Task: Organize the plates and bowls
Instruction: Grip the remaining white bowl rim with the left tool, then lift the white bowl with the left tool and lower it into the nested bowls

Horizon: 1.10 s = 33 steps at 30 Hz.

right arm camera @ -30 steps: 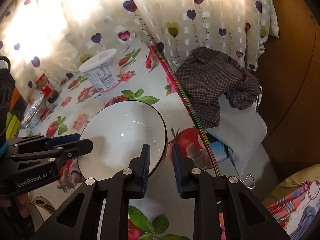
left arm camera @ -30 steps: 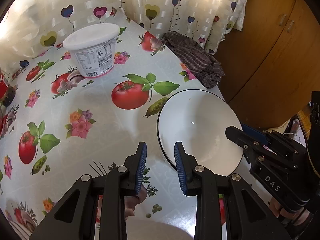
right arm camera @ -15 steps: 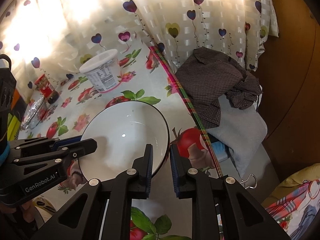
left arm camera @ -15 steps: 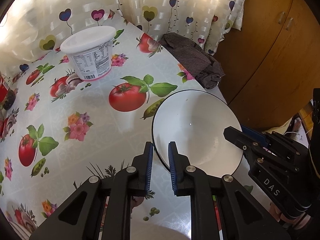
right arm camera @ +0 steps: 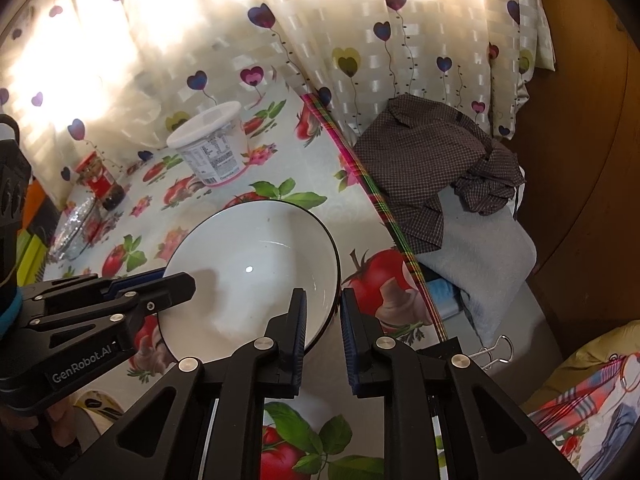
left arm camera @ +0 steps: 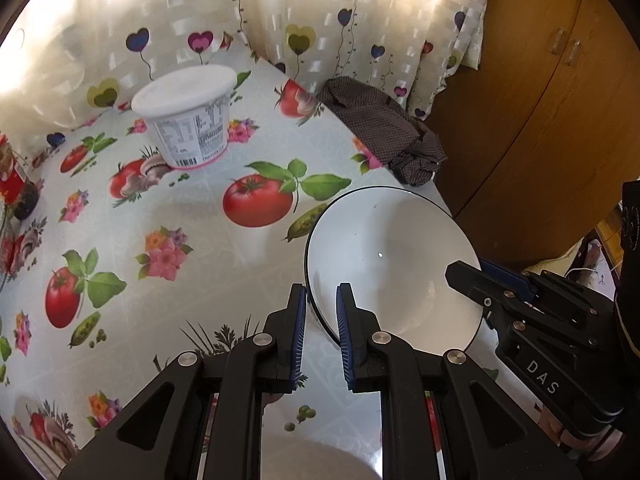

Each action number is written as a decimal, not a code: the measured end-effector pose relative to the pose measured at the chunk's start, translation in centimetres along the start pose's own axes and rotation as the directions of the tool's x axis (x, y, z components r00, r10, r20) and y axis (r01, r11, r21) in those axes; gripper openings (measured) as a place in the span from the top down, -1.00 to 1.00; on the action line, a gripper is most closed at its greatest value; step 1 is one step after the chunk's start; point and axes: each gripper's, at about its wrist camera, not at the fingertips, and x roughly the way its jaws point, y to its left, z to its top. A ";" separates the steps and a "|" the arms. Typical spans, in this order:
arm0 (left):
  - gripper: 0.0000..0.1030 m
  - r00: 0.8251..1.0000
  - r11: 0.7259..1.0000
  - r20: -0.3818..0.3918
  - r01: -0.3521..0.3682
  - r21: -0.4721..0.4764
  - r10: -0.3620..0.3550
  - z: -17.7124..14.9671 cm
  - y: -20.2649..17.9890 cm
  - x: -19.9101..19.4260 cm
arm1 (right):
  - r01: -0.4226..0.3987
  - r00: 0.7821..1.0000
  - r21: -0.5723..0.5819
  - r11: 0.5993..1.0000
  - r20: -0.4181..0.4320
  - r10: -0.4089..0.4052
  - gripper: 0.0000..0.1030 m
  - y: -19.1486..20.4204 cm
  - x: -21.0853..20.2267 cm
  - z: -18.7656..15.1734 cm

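My left tongs and right tongs each clamp opposite rims of one white bowl above the tomato-patterned bench.

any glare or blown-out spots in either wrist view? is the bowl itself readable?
Left wrist: backlit curtain blown out at the top; bowl sharp, with one small specular dot. Right wrist: curtain overexposed upper left; bowl clear, shadow of the left gripper's fingers across it.
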 end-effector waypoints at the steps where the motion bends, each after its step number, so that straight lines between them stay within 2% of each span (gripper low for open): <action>1: 0.68 1.000 1.000 0.005 -0.001 0.002 0.001 0.0 -0.1 -0.3 | -0.001 1.000 0.002 1.000 0.002 0.001 0.67 0.0 -0.2 -0.1; 18: 0.68 0.997 1.000 0.077 0.004 -0.013 -0.003 -2.1 -0.5 -5.5 | -0.034 0.997 -0.017 0.999 0.066 0.035 0.67 2.4 -6.0 -1.2; 33: 0.68 0.990 0.999 0.138 0.004 -0.048 0.003 -5.3 -0.1 -10.2 | -0.076 0.991 -0.046 0.996 0.111 0.081 0.67 5.1 -10.2 -3.2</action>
